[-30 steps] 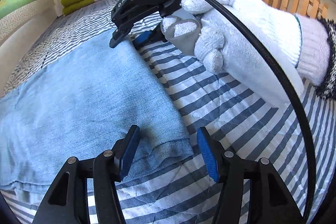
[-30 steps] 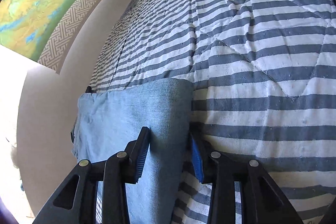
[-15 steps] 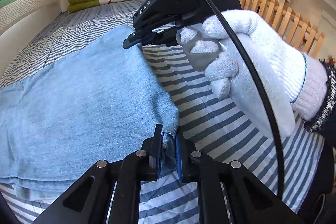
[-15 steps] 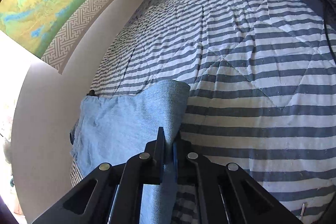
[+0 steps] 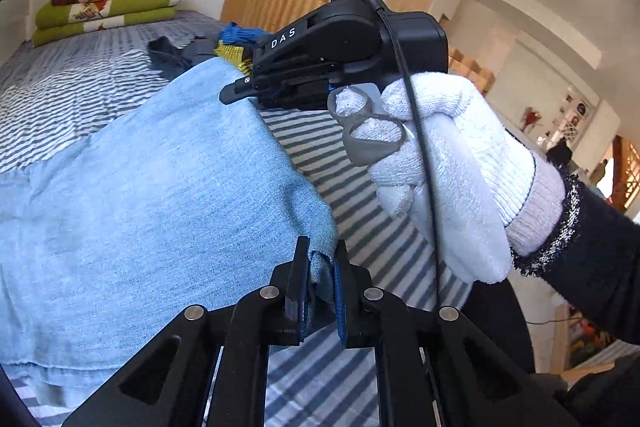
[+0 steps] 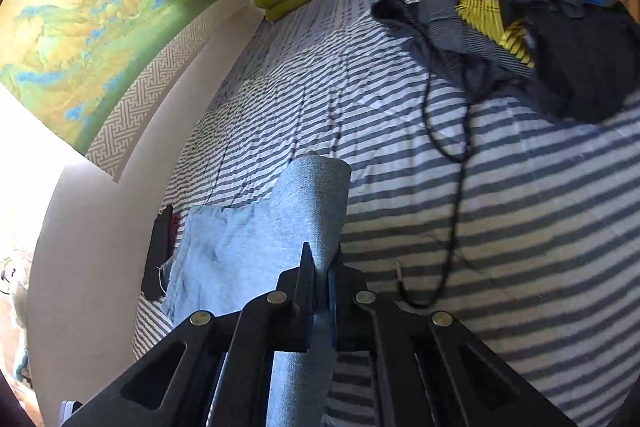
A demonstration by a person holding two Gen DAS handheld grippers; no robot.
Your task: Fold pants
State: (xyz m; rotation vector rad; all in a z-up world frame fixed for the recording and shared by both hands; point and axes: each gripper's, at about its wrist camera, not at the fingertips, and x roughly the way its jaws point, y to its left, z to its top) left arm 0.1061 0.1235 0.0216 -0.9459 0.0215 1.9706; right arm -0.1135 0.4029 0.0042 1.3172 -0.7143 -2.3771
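Note:
Light blue pants (image 5: 152, 195) lie on a striped bed, with one end lifted off the cover. My left gripper (image 5: 322, 267) is shut on the near corner of that end. In the left wrist view, the right gripper (image 5: 244, 89), held by a white-gloved hand (image 5: 440, 163), pinches the far corner of the same edge. In the right wrist view, my right gripper (image 6: 322, 271) is shut on a raised fold of the pants (image 6: 256, 247), which drape down toward the wall.
The blue-and-white striped bedcover (image 6: 500, 211) spreads to the right. A pile of dark, blue and yellow clothes (image 6: 520, 15) sits at the far right with a black cord (image 6: 456, 163) trailing from it. Folded green and red blankets (image 5: 104, 7) lie at the bed's head. A wall (image 6: 92, 227) runs along the left.
Both grippers closed on the pants' edge, then rose, lifting that end off the bed. The views have tilted up, showing more of the room and the clothes pile.

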